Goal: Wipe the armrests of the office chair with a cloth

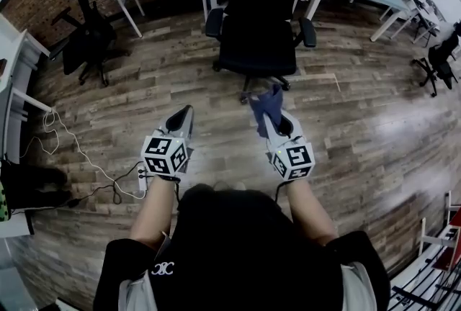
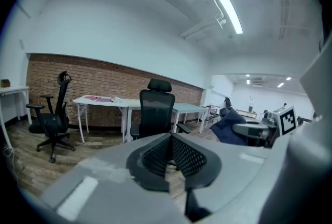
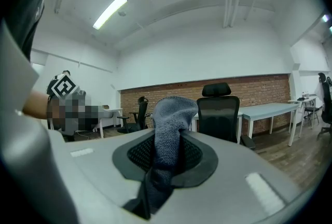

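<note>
Your right gripper (image 1: 272,126) is pinching the cloth (image 1: 266,106), which bunches up beyond the jaw tips. Your left gripper (image 1: 184,119) is pressed together on nothing. The chair (image 1: 258,7) stands well ahead of both, its armrests (image 1: 308,32) not yet wiped. Rub hard and that narrow bunch may drag free or fold aside, leaving bare jaw scraping. A push could also roll the chair away.

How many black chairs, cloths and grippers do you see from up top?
Black chairs: 3, the middle chair, left chair, right chair
Blue cloth: 1
Grippers: 2, the left gripper, right gripper
Total: 6
</note>
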